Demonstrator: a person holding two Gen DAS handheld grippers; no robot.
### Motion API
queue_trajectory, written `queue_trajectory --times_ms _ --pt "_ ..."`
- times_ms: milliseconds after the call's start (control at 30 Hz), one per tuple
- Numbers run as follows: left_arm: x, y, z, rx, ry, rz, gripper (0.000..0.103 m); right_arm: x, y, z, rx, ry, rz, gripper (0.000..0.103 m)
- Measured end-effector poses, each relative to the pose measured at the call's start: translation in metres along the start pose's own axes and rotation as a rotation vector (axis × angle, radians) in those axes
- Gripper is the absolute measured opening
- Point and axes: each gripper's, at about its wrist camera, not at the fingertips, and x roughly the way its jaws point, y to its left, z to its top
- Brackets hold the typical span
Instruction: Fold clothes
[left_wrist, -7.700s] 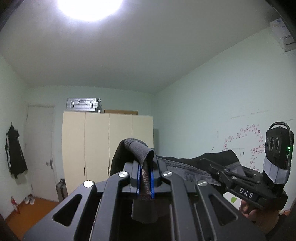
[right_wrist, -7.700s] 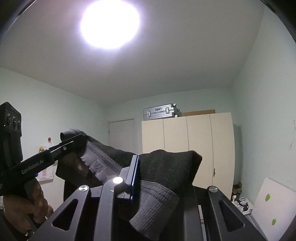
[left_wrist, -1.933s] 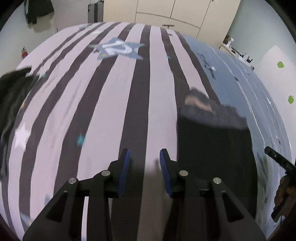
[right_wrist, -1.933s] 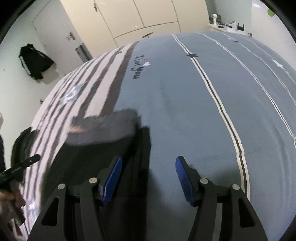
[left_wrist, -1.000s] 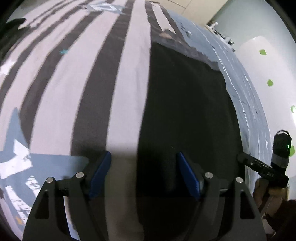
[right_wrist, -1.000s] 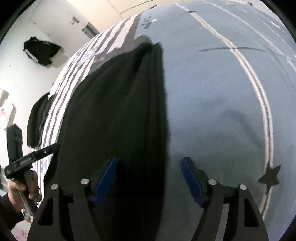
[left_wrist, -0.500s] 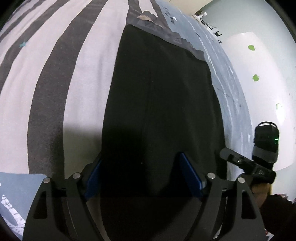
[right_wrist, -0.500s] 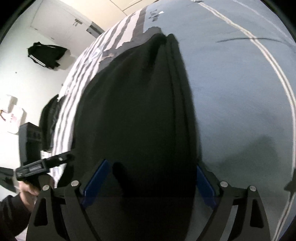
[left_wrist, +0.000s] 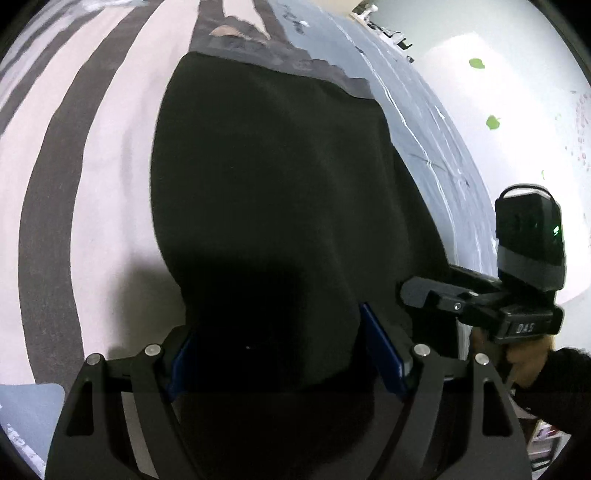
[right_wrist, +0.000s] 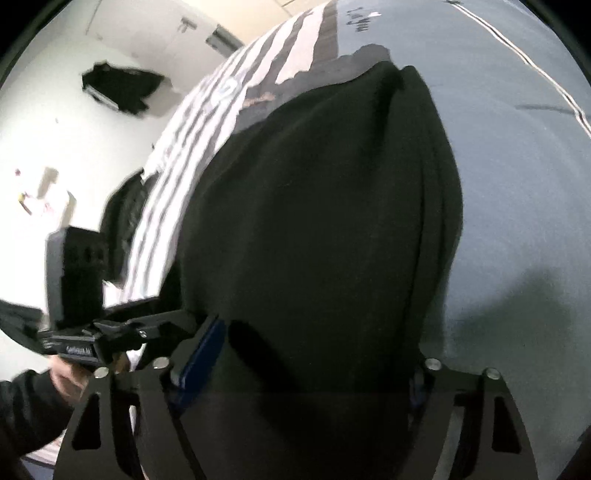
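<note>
Both grippers now sitting low over black garment (left_wrist: 280, 192), having closed in from bare bedspread (left_wrist: 96, 155) seconds ago. Left gripper (left_wrist: 275, 347) straddling near hem, jaws apart, cloth lying between blue pads. Right gripper (right_wrist: 299, 354) jaws closing, near right hem between them, grip unclear. Garment lying flat, waistband at far end, across striped-to-blue bedspread.

Both wrist cameras look steeply down along their fingers, close over the black garment (left_wrist: 280, 192) on the striped bed (left_wrist: 92, 155). Both views share that garment; each also catches the other hand-held gripper.
</note>
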Motion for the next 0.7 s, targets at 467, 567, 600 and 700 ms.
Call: queue_trajectory --times_ms 467,567,600,700 --pt "0.004 -0.015 -0.004 0.01 -0.045 0.011 0.032 0.003 -0.002 -0.001 0.002 0.036 0.011 0.048" --pt "-0.005 -0.016 -0.007 0.013 -0.079 -0.002 0.025 0.004 0.006 -0.003 -0.023 0.034 0.051 0.023" --pt "-0.007 -0.019 -0.006 0.023 -0.084 0.0 0.024 0.004 0.012 -0.003 -0.039 0.03 0.05 0.022" --pt "-0.024 -0.023 0.008 0.05 -0.111 -0.03 0.023 -0.001 0.02 0.0 -0.054 0.013 0.036 0.021"
